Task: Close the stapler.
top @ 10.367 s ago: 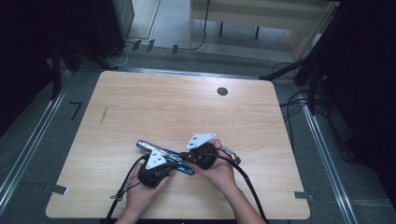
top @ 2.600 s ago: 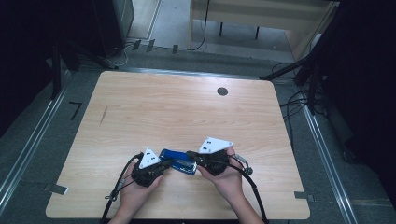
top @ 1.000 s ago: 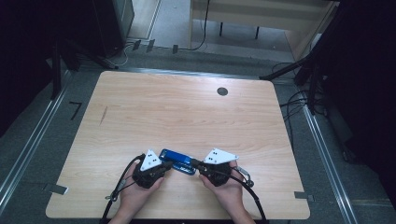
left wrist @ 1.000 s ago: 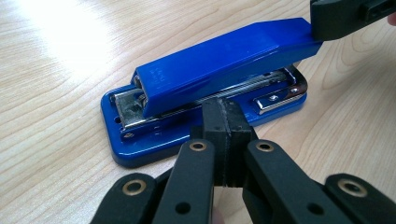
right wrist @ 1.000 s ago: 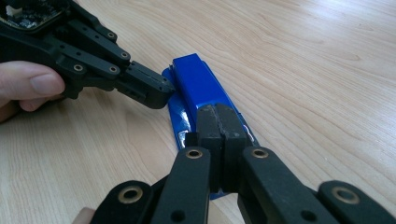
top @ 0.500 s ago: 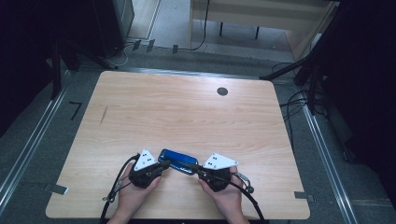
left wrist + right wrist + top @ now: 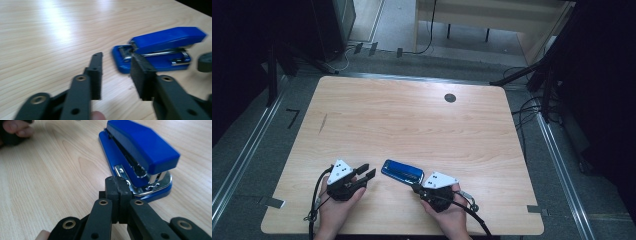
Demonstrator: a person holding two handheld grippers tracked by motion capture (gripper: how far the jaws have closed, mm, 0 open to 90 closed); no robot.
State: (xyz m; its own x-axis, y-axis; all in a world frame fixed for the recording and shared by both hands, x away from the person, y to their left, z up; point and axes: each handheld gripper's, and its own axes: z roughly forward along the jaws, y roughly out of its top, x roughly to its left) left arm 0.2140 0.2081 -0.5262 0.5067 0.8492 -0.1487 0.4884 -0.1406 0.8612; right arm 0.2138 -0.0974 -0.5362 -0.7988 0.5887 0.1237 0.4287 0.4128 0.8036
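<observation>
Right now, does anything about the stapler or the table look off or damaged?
Nothing stands out. The blue stapler lies flat on the wooden table, closed and intact, near the front edge. The left gripper, whose jaws have just been opening, sits apart from it with nothing between them; the right gripper is shut beside it.

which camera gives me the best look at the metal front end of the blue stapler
The right gripper view: the stapler lies close and sharp, chrome mouth facing the camera. The left gripper view shows it side-on, slightly blurred; the high view shows it small, from above.
</observation>
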